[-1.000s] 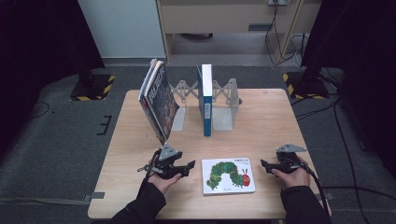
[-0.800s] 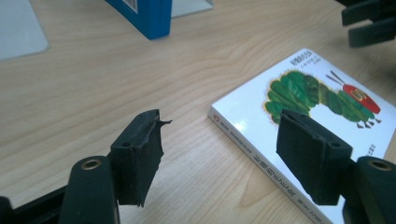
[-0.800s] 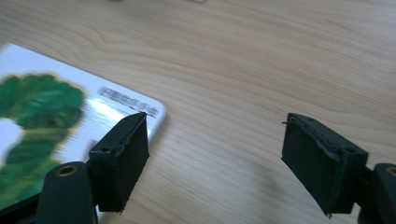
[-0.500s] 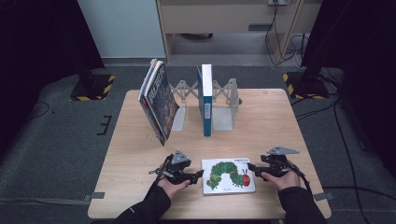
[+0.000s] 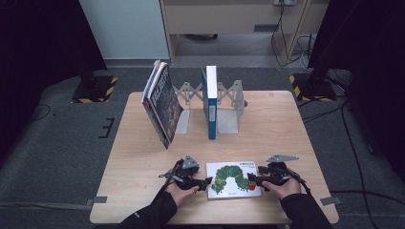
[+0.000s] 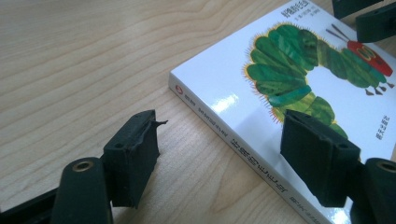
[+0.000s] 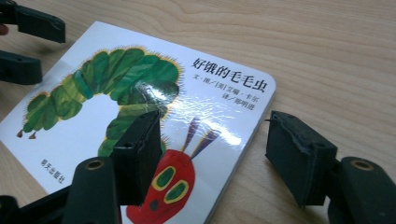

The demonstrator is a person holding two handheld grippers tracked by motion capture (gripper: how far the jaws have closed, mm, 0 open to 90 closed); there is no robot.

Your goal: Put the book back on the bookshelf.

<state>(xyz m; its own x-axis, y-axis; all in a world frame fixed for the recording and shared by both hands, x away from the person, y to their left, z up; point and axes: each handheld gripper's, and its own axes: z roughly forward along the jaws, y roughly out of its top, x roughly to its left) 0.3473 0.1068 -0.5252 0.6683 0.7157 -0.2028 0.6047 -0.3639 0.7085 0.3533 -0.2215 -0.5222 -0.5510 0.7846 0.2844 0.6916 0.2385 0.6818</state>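
Observation:
A white picture book (image 5: pixel 234 179) with a green caterpillar on its cover lies flat near the table's front edge. My left gripper (image 5: pixel 206 182) is at its left side, and its jaws have just been opening. In the left gripper view (image 6: pixel 222 140) they straddle the book's (image 6: pixel 280 70) spine edge, one over the cover and one over bare wood, not touching it. My right gripper (image 5: pixel 251 180) is at the book's right side. Its jaws (image 7: pixel 217 140) have just been closing and straddle the book's (image 7: pixel 140 93) corner without pressing on it.
At the back of the wooden table (image 5: pixel 286 129), a blue book (image 5: pixel 210 102) stands upright in a metal bookend rack (image 5: pixel 229 102). Several books (image 5: pixel 162 107) lean to its left. A cabinet and cables lie beyond the table.
Both hands have moved inward toward the caterpillar book, the left one to the right and the right one to the left, so both grippers now reach its side edges.

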